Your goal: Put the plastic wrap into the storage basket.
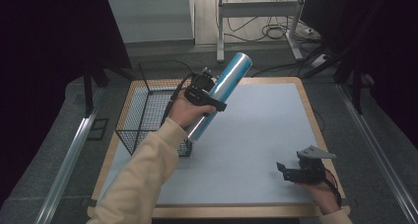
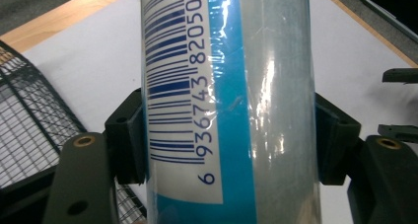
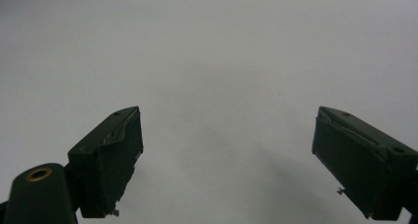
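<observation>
Blue-and-silver can: a tall cylinder [image 1: 222, 95] wrapped in glossy film, tilted with its top toward the upper middle of the high view and its base low over the white mat, just right of the basket.
Right gripper: [image 1: 290, 172] resting low at the lower right of the high view, jaws spread wide with nothing between them, bare mat ahead.
Left gripper: [image 1: 213, 96] at centre left of the high view, jaws closed on the blue-and-silver can about mid-body; in the left gripper view both black pads [image 2: 129, 135] press its sides.
Step in hand: judged as carrying the can toward the wire basket [image 1: 148, 116], which stands open at the mat's left edge.
Doing it well: the film looks slick, so keep the squeeze firm; bring the can nearer upright, clear the basket's near rim with the base, lower before letting go.
Risk: the long top end could swing and catch the wire.
Writing: a barcode runs up the can [image 2: 170, 86], digits reading 6 936743 820503; no brand name can be read.
</observation>
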